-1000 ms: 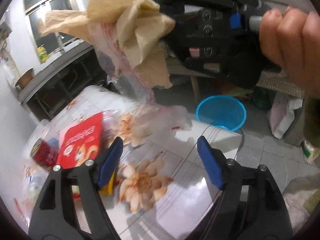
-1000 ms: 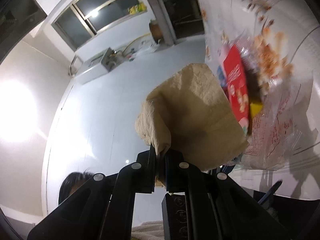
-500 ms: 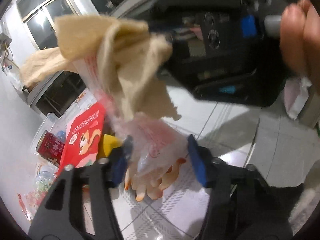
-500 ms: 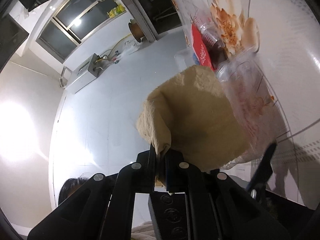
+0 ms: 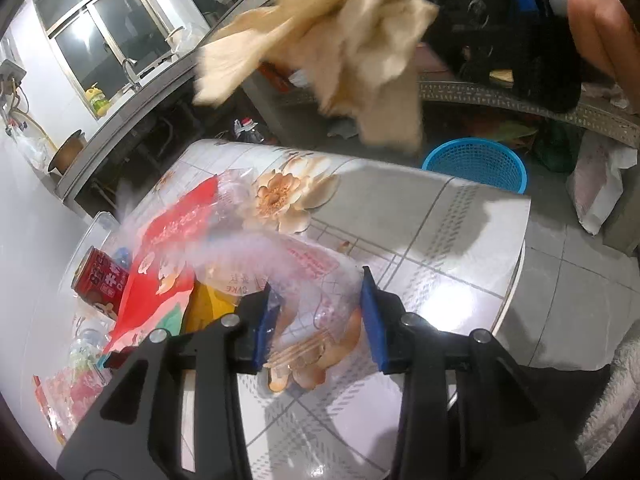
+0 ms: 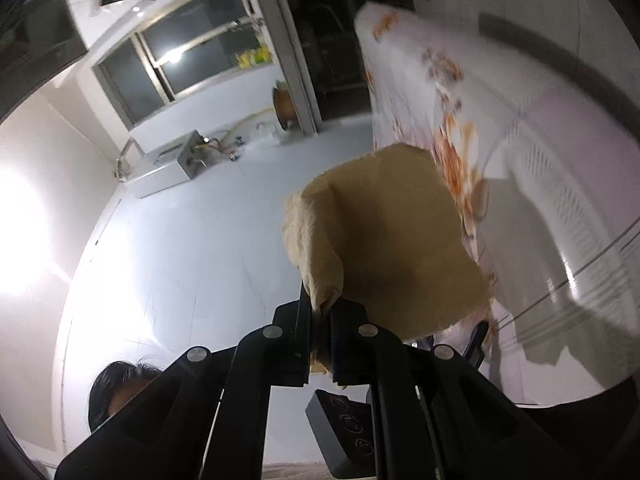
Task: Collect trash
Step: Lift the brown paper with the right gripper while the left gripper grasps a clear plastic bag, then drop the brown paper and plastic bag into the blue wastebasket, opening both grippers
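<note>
While the right gripper (image 6: 320, 320) is clenching a crumpled beige paper napkin (image 6: 384, 240), the left gripper (image 5: 320, 320) is closing around a clear plastic wrapper (image 5: 308, 280).

paper napkin (image 5: 360, 36): 1 | clear plastic bag (image 5: 304, 280): 1 | red snack packet (image 5: 168, 248): 1 | red can (image 5: 100, 280): 1 | yellow wrapper (image 5: 212, 306): 1 | blue basket (image 5: 476, 162): 1 | tabletop (image 5: 420, 220): 1 | more wrappers at left edge: count unclear
</note>
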Action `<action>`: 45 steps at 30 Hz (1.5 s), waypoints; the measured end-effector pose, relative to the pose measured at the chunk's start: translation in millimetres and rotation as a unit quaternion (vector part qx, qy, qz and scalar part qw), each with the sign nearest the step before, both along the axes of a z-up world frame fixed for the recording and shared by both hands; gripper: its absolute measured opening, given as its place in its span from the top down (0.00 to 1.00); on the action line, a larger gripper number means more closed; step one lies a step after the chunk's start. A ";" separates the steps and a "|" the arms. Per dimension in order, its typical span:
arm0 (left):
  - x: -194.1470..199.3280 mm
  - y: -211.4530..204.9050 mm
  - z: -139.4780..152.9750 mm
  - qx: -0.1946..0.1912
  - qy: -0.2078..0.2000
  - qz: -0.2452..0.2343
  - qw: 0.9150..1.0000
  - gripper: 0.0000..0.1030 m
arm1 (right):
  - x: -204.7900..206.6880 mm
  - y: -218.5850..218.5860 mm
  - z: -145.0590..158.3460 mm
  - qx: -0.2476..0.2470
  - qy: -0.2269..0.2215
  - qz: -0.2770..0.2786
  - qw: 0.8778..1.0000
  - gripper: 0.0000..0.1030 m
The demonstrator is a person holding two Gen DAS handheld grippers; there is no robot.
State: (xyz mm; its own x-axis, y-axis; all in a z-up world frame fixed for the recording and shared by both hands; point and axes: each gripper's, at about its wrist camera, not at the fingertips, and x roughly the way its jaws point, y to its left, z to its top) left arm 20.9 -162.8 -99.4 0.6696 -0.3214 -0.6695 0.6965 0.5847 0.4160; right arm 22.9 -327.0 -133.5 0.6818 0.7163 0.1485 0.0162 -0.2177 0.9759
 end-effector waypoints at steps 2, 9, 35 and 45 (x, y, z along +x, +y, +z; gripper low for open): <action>-4.3 0.5 1.0 0.000 0.000 0.001 1.000 0.64 | -6.4 -9.1 0.4 -0.009 0.000 -0.010 1.000 0.93; -8.6 -2.7 2.4 0.007 -0.013 0.003 1.000 0.65 | -22.1 -27.7 -2.5 -0.068 0.029 -0.046 0.996 0.93; 140.6 -352.8 -72.1 0.027 0.367 -0.057 0.928 0.59 | -68.5 -202.6 -141.4 -0.290 0.366 -0.271 0.842 0.90; 165.5 -383.1 -115.8 0.024 0.419 0.004 0.908 0.21 | -45.2 -232.0 -188.4 -0.277 0.383 -0.285 0.834 0.45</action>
